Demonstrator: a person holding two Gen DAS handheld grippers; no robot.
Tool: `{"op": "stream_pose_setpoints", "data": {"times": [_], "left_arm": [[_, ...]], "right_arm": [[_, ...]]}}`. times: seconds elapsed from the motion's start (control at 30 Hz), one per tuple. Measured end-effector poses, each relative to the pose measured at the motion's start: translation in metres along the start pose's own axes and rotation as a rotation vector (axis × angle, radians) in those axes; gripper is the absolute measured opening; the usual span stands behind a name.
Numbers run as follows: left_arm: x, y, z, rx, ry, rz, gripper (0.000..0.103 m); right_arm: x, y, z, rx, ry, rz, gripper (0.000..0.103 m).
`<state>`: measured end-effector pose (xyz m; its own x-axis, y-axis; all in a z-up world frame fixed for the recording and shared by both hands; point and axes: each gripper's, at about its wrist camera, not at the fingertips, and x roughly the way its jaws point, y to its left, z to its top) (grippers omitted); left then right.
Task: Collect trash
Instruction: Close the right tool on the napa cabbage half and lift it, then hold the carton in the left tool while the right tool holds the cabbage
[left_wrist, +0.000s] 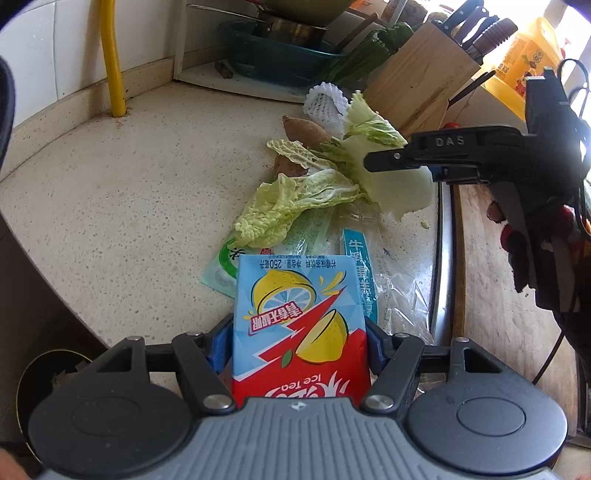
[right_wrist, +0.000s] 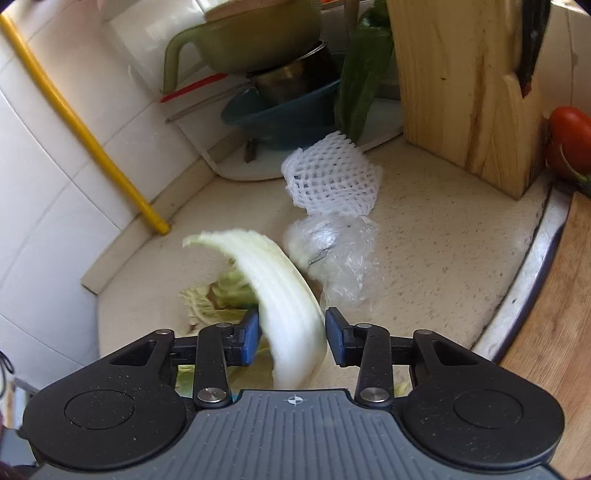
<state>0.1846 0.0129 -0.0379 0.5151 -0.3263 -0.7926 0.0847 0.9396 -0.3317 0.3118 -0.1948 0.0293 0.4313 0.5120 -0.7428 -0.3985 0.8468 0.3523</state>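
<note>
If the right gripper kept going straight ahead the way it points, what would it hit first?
The cabbage stalk already between the right gripper fingers. Past it, probably the crumpled clear plastic, then the white foam net; depth is uncertain.

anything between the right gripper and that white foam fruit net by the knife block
Yes. A cabbage stalk sits between the right gripper jaws, and crumpled clear plastic wrap lies on the counter just in front of the foam net.
</note>
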Motion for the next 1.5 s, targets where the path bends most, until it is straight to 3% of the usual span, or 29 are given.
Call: {"op": "stream_pose_setpoints", "data": {"times": [0.07,0.2,0.33,0.53,0.83,1.5], "left_arm": [[0.0,-0.002,-0.001,0.012,0.0,0.008,0.065],[0.0,-0.002,-0.001,0.008,-0.002,0.006,0.065],[0.0,-0.001,-0.001,0.005,-0.002,0.003,0.065],[0.0,0.004,-0.001,-0.032,-0.013,-0.01,0.065],[-0.01,0.002,0.0,-0.039,-0.049,0.006,0.064],[-0.018,-0.025,0.013,0.029,-0.089,0.12,0.065]], "right_arm": [[0.009,0.007,0.001,-0.057,0.008,-0.018,0.052],[0.014,0.011,0.003,-0.065,0.003,0.005,0.052],[0.004,0.006,0.0,-0.035,-0.002,-0.001,0.039],[-0.017,-0.031,-0.011,0.185,0.007,0.099,0.03],[-0.045,-0.054,-0.032,0.298,-0.039,0.129,0.03],[-0.071,-0.049,-0.046,0.277,-0.089,0.131,0.03]]}}
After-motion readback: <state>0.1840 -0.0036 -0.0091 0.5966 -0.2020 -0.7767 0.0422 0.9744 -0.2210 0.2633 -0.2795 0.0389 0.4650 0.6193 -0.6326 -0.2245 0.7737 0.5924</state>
